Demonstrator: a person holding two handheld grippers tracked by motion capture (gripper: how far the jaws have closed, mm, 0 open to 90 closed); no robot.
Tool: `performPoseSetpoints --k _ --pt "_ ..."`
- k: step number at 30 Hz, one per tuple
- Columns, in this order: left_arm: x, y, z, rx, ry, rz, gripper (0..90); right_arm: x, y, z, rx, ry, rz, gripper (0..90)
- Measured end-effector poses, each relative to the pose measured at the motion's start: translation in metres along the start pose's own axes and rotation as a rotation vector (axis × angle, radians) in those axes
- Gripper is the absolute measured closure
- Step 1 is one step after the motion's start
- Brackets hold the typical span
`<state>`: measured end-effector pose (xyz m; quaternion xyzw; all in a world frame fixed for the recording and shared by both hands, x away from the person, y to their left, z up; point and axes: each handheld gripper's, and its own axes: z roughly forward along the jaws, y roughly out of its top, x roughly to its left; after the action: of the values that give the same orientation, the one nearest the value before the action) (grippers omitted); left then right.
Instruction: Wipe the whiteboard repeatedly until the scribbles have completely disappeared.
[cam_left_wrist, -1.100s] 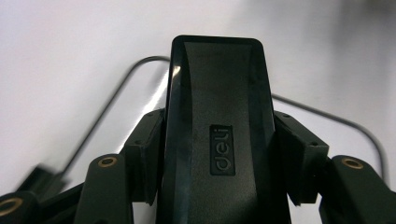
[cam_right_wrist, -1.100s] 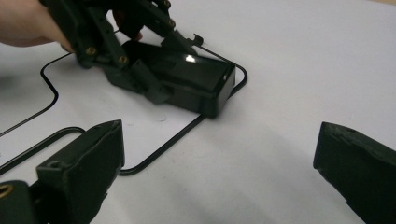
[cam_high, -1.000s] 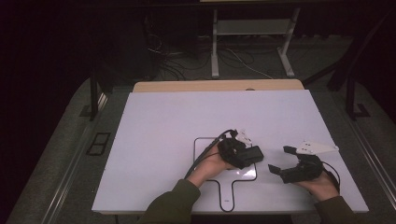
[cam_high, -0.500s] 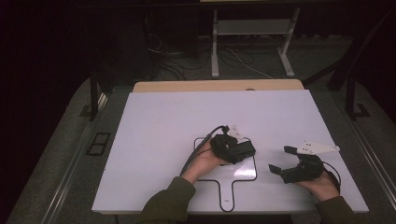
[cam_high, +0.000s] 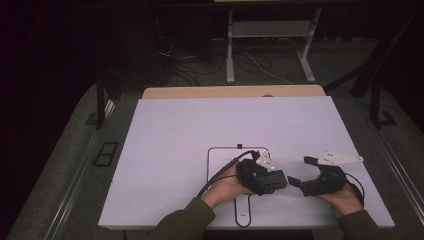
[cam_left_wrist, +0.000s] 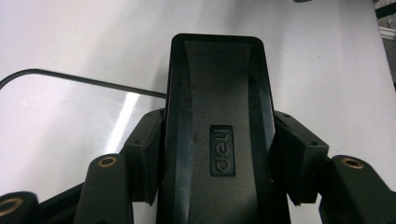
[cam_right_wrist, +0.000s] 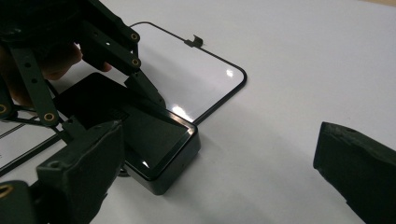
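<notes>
A black box with a small label (cam_left_wrist: 217, 140) sits between the jaws of my left gripper (cam_left_wrist: 218, 128), whose pads press on its two sides. In the high view the left gripper (cam_high: 264, 179) holds the box (cam_high: 276, 181) low over the near right corner of a white board with a thin black rim (cam_high: 220, 162). My right gripper (cam_high: 300, 171) stands open just right of the box, jaws pointed at it. In the right gripper view the box's glossy top (cam_right_wrist: 159, 135) lies close before the open right gripper (cam_right_wrist: 219, 177), nearer its left jaw.
The board (cam_right_wrist: 187, 70) lies flat on a large white table (cam_high: 200, 125), with a small clip at its far edge. A black cable (cam_high: 220, 175) trails from the left gripper. Beyond the table are a wooden edge (cam_high: 230, 92), stands and floor cables.
The left hand drew a little to the left with the box, then came back right and nearer the person, close to the right gripper. The right hand kept still.
</notes>
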<state>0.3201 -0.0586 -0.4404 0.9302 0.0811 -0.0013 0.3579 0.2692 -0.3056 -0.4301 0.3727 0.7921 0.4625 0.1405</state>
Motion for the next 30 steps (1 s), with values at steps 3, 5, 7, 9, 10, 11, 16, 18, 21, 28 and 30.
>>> performPoseSetpoints --k 3,5,7,9,10,11,16,18,21,28,30 --pt "0.014 -0.005 -0.006 -0.003 0.039 -0.029 39.4 0.0 0.0 -0.001 0.003 0.0 0.005 1.0" --pt "0.027 -0.011 -0.012 -0.012 0.079 -0.063 39.4 0.0 0.0 -0.001 0.0 0.0 0.006 1.0" --pt "0.038 -0.018 -0.018 -0.019 0.107 -0.104 39.4 0.0 0.0 -0.001 0.001 0.0 0.007 1.0" --pt "0.045 -0.022 -0.022 -0.039 0.122 -0.136 39.4 0.0 0.0 -0.001 0.002 0.001 0.006 1.0" --pt "0.046 -0.024 -0.023 -0.035 0.122 -0.136 39.4 0.0 0.0 0.0 0.002 0.001 0.005 1.0" --pt "0.046 -0.023 -0.024 -0.025 0.123 -0.127 39.4 0.0 0.0 0.0 0.002 0.001 0.005 1.0" --pt "0.023 -0.014 -0.015 -0.009 0.057 -0.073 39.4 0.0 0.0 0.0 0.001 -0.001 -0.001 1.0" --pt "0.009 -0.008 -0.008 -0.005 0.034 -0.036 39.3 0.0 0.0 0.0 0.002 -0.002 -0.001 1.0" --pt "-0.003 -0.004 -0.004 0.007 0.008 -0.005 39.3 0.0 0.0 0.0 0.003 0.001 0.004 1.0" --pt "0.023 -0.017 -0.019 0.003 0.058 -0.081 39.3 0.0 0.0 -0.001 0.002 0.0 0.005 1.0" --pt "0.034 -0.025 -0.026 -0.012 0.085 -0.125 39.3 0.0 0.0 -0.001 0.002 0.0 0.005 1.0"
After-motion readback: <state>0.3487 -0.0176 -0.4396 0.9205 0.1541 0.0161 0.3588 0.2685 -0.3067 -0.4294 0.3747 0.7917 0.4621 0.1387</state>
